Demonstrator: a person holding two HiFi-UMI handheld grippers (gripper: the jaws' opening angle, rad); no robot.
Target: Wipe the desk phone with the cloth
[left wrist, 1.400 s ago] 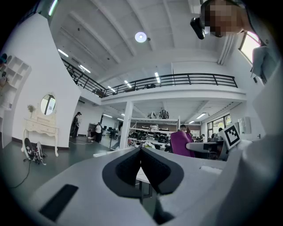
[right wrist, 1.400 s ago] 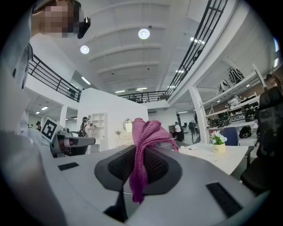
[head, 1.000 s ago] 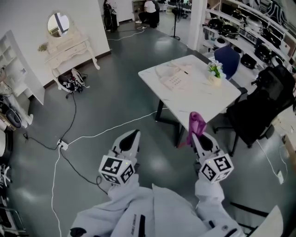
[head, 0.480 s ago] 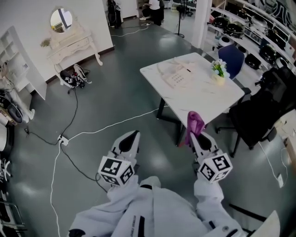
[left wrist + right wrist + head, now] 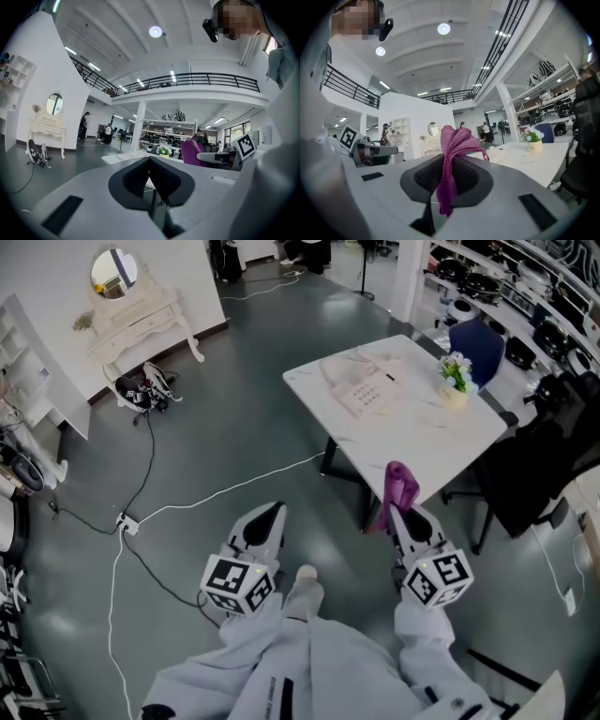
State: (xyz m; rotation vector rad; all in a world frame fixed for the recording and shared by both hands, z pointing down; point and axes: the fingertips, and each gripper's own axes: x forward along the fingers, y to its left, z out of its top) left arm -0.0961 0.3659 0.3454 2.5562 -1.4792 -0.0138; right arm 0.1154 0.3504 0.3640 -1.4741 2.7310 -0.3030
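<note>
- Head view: vs 1 s ago, table (image 5: 427, 432) + desk phone (image 5: 364, 390) sit a bit nearer and higher in frame. Shoe tip (image 5: 305, 575) now pokes out betw. the two grippers. Reads as a step toward the table: approach phase, no wiping yet.
- Head view: right gripper (image 5: 403, 512) clamped on cloth (image 5: 398, 486), same as 1 s ago. Purple cloth stands bunched past its tips. Left gripper (image 5: 271, 513) pinched together, empty, level w/ the right one, well apart from it.
- Head view: phone lies flat on the table's far half, well ahead of right gripper, slightly to its left, no contact w/ cloth. Pale cream body; keypad too small to read. Flower pot (image 5: 455, 382) stands further ahead and to the right.
- Left gripper view: left gripper (image 5: 150, 161) w/ jaws meeting, nothing betw. them. Table (image 5: 123, 157) shows far beyond the tips. Cloth (image 5: 191, 152) seen off to the right, at the other gripper.
- Right gripper view: right gripper (image 5: 449, 174) closed on cloth (image 5: 453, 145). Knit-looking magenta fabric, folded over on top, loose tail hanging below the pads. Table (image 5: 534, 161) ahead-right of the tips w/ flower pot (image 5: 533, 138); phone not made out here.
- Judgement: gap to phone needs closing before cloth can touch it.
</note>
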